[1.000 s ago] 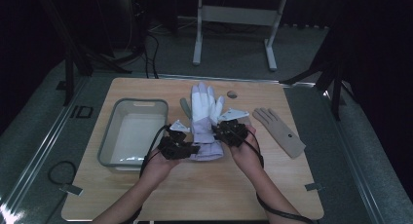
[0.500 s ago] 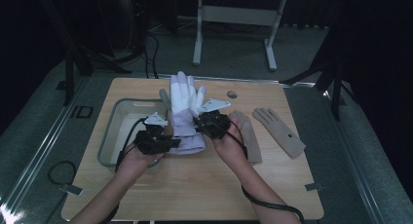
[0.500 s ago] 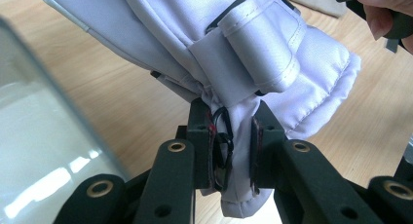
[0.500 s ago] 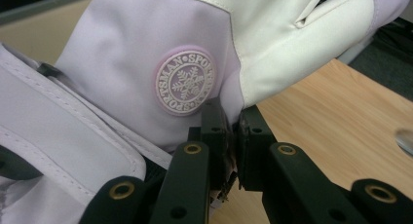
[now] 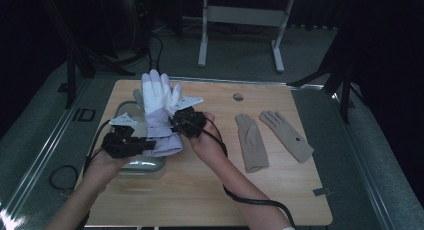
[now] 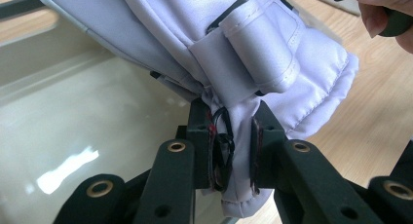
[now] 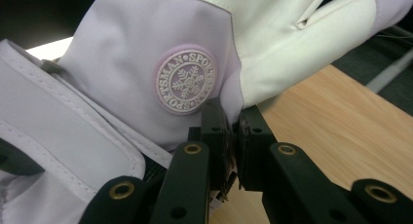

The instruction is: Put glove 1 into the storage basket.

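Observation:
A padded lilac-and-white ski glove [image 5: 159, 110] hangs in the air over the clear tub [image 5: 145, 166] at the table's left, fingers pointing away. My left gripper [image 5: 141, 145] is shut on the glove's cuff edge [image 6: 234, 151], the fabric pinched between its pads. My right gripper [image 5: 176, 123] is shut on the glove's right side, just beside the round snowflake badge [image 7: 185, 81]. Both hands carry the glove between them, above the tub and the wooden table [image 5: 200, 200].
Two flat beige gloves [image 5: 251, 142] [image 5: 289, 135] lie side by side on the table's right half. A small round disc [image 5: 238, 96] sits near the far edge. A cable trails from the right gripper along the forearm toward the near edge.
Both grippers have carried the lilac glove leftward and a little upward, from the table's middle to above the clear tub. Both grips have stayed closed.

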A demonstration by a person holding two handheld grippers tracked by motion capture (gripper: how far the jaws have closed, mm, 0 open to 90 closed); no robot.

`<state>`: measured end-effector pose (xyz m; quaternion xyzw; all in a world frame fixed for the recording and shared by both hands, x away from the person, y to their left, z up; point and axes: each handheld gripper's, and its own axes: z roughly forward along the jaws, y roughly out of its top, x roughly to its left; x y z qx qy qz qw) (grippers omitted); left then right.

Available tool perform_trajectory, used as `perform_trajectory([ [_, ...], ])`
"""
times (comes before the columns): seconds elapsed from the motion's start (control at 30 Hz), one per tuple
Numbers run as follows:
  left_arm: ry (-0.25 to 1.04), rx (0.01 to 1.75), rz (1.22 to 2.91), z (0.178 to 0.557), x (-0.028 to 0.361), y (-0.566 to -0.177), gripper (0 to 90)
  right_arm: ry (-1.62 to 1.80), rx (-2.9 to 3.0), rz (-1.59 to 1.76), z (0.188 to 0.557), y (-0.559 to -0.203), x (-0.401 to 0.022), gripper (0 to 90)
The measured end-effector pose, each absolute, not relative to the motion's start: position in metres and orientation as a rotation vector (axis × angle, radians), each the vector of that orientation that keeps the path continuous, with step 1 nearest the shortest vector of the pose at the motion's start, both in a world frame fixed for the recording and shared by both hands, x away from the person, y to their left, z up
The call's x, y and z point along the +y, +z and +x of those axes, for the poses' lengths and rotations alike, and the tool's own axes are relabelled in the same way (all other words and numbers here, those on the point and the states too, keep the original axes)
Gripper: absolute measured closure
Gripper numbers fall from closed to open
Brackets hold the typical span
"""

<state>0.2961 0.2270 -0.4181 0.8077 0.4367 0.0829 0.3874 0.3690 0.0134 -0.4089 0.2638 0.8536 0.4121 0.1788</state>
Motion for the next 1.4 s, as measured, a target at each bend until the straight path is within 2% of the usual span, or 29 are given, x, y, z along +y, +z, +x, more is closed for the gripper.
perform_trajectory([
  [0.43,0.171,1.2,2.034,0.298,0.275,-0.444,75.7,1.137,2.497,0.74,0.38,-0.433,0.071,83.7],
  [0.77,0.082,1.277,2.072,0.303,0.282,-0.48,75.5,1.046,2.605,0.781,0.387,-0.473,0.087,84.2],
  [1.0,0.03,1.312,2.106,0.307,0.279,-0.484,74.7,0.981,2.675,0.784,0.39,-0.485,0.094,84.1],
  [1.17,0.005,1.334,2.118,0.311,0.278,-0.485,69.5,0.93,2.729,0.812,0.396,-0.485,0.095,83.7],
  [1.4,0.071,1.359,2.152,0.309,0.271,-0.487,62.1,0.867,2.768,0.818,0.4,-0.486,0.097,81.6],
])
